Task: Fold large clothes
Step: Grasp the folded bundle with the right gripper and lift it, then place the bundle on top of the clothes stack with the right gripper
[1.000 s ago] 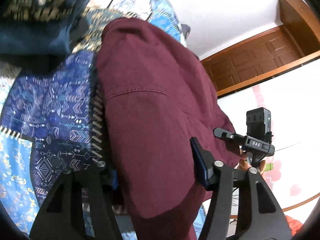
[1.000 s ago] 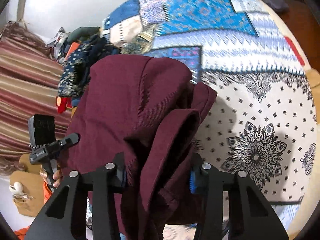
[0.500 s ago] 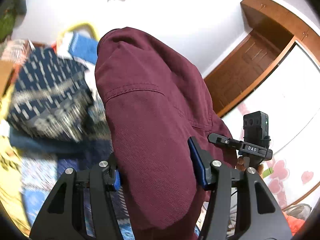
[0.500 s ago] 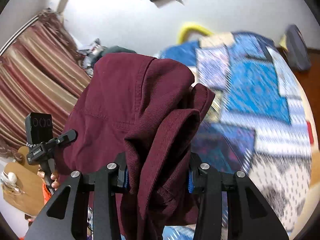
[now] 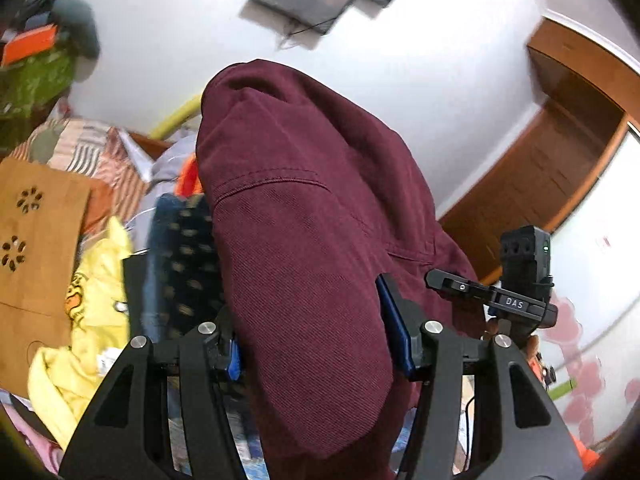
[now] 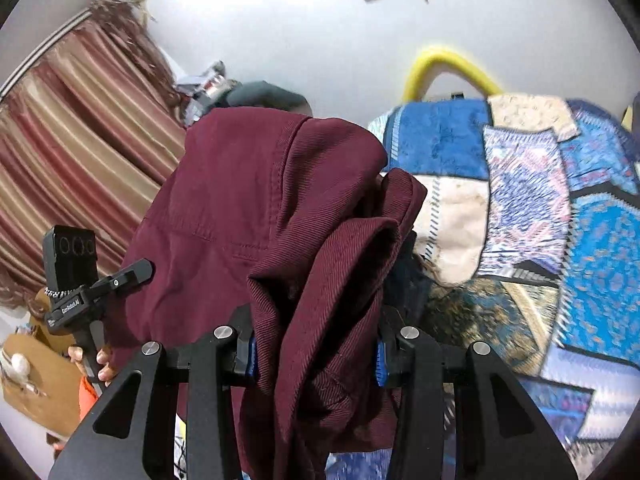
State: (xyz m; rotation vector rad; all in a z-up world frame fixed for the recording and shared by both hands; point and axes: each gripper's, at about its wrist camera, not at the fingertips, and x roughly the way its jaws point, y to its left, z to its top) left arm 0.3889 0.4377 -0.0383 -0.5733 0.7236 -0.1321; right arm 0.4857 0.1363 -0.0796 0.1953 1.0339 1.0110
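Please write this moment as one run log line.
left gripper: shut on maroon garment | right gripper: shut on maroon garment | garment: lifted, bunched

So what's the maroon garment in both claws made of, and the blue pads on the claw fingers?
Maroon garment: looks like heavy cotton twill, matte; fine diagonal ribbing and a stitched seam show. Blue pads: probably rubber or soft plastic with a smooth, slightly glossy face, though the material is hard to confirm.

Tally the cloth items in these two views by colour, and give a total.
Maroon: 1, the maroon garment held by both grippers
Yellow: 1, the yellow garment
Navy dotted: 1, the dotted cloth
Blue patchwork: 1, the bedspread
Striped: 1, the curtain
Total: 5
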